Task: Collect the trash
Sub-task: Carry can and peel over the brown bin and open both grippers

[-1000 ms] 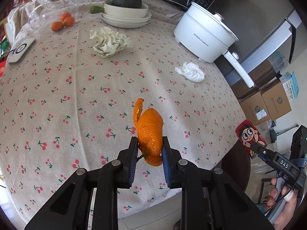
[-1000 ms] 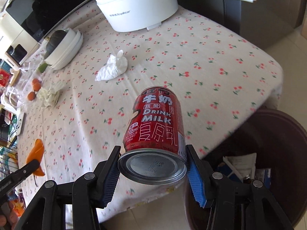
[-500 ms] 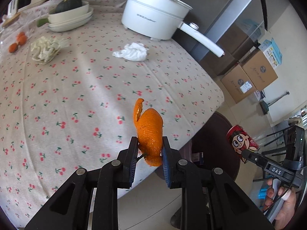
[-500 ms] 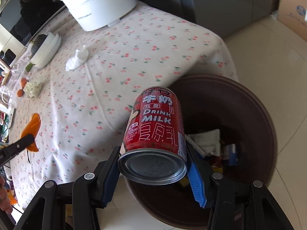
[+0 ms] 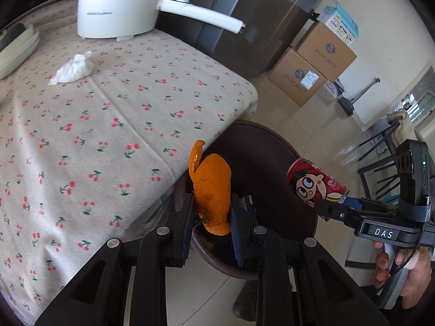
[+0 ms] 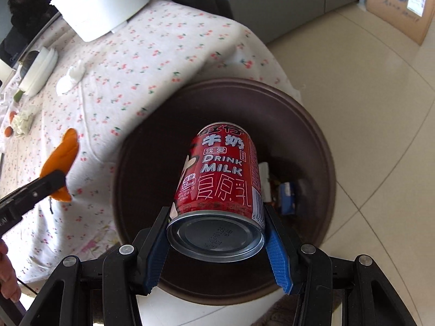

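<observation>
Your right gripper (image 6: 217,233) holds the red milk can (image 6: 220,179) between its blue pads, gripped low near the can's bottom rim, and in the right wrist view the can sits in the centre of the frame, over the open mouth of the brown trash bin (image 6: 312,125). Some trash already lies at the bottom of the bin. I judge this drop as quite safe, but the can is tilted and held only at its end, so if you loosen the pads slowly it may pivot and strike the rim before it falls in.

Your left gripper (image 5: 212,217) is narrow and pinches the orange peel (image 5: 213,187) between its pads. In the left wrist view the peel is in the lower middle of the frame, just at the line where the cherry-pattern tablecloth (image 5: 108,108) ends and the bin begins. Here is the bigger risk, in my opinion: released from this place, the light, curled peel may land on the cloth edge or slide to the floor beside the bin. It may also stick to a pad.

A crumpled white tissue (image 5: 72,69) waits in the upper left, near the white pot (image 5: 119,2), so the task is not finished.
</observation>
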Available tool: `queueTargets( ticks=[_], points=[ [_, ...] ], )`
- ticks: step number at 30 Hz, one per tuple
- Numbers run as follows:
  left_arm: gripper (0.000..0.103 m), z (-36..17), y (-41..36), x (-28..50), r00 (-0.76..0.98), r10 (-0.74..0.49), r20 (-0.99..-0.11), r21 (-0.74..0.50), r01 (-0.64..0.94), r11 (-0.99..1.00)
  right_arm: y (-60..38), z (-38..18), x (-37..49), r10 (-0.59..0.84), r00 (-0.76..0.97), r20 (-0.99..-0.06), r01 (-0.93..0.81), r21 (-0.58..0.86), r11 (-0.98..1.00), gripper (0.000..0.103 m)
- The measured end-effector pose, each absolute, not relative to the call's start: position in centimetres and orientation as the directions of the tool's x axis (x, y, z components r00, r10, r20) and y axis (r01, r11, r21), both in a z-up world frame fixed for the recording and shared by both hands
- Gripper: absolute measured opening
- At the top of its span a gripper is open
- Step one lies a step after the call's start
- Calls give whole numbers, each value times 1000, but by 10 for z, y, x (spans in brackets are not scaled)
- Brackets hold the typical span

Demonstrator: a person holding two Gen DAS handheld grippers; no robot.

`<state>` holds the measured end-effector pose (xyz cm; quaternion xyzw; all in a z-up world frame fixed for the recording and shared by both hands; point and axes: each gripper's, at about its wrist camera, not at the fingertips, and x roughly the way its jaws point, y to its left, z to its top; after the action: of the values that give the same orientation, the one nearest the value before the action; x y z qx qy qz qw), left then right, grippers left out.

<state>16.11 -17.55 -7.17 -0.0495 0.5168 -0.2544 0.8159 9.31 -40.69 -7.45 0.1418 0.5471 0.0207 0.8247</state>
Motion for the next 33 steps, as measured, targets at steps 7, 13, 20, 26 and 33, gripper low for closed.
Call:
queueTargets(
  ticks=[7,13,20,26,33],
  points=[
    [76,-73,-184,163,371,-421,-828,-279,379,882,-418,-79,88,173,389,-905,145,246,958,56],
    [88,-75,-163,169,378,-371,-848,-251,329,910,-418,-81,88,166,387,-907,148,239,960,56],
    [101,-73,-145,166,398,-319,-860,-199,314,928,-412,-84,92,161,378,-912,143,230,963,56],
    [103,-69,-130,162,413,-291,-863,-170,306,937,-407,-84,95,167,371,-914,147,235,961,64],
    [103,-64,-106,159,427,-262,-865,-151,275,949,-401,-80,97,155,384,-910,139,223,965,72]
  ],
)
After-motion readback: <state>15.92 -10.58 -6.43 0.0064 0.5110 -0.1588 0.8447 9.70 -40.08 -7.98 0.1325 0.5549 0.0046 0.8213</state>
